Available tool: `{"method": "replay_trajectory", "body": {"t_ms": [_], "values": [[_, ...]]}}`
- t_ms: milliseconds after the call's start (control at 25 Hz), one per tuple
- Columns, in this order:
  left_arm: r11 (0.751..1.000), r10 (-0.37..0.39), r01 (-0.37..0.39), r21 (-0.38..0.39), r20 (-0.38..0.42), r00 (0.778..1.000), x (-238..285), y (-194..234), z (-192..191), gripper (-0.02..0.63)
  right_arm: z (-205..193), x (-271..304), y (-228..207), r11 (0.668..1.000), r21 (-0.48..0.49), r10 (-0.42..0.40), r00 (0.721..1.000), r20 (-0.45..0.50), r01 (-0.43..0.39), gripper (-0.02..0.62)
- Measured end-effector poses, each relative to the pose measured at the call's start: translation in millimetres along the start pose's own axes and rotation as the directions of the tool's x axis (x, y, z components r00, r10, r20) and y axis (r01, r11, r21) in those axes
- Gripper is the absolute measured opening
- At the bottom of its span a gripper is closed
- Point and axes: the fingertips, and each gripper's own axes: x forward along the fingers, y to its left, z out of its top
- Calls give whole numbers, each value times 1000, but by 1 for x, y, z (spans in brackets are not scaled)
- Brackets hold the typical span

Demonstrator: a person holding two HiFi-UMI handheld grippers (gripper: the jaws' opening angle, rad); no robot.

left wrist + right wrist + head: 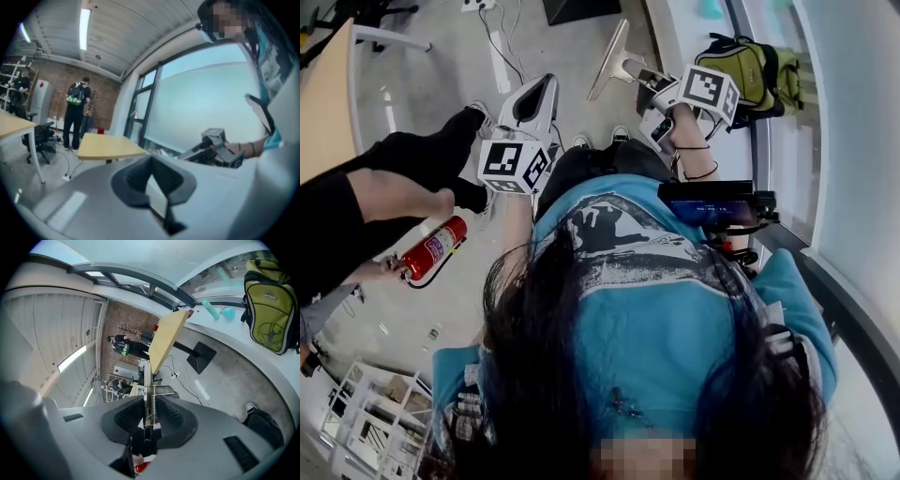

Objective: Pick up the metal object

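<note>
A person's dark hair and teal shirt [656,309] fill the foreground of the head view. On the floor at left lies a red fire extinguisher [434,249]. Next comes the left gripper [539,94], whose own view shows its fingers [136,180] meeting at the tips with nothing between them. That view alone takes in a yellow desk [110,147] and a person with a backpack standing [75,115] by a brick wall. Further right, the right gripper [645,77] is held above the floor, clamped on the metal object [614,56]. From above the object is only a pale strip, while the right gripper view [149,404] reveals a thin bar with a spring [147,376]. A green backpack [745,70] rests at far right.
</note>
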Motion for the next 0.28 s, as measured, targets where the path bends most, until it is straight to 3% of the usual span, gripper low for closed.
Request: {"method": "replay_trajectory", "body": {"t_ms": [280], "values": [[1000, 1, -1, 7, 1, 1000, -2, -4, -2, 5, -2, -1, -2, 1000, -1, 3, 1000, 0, -3, 87]]}}
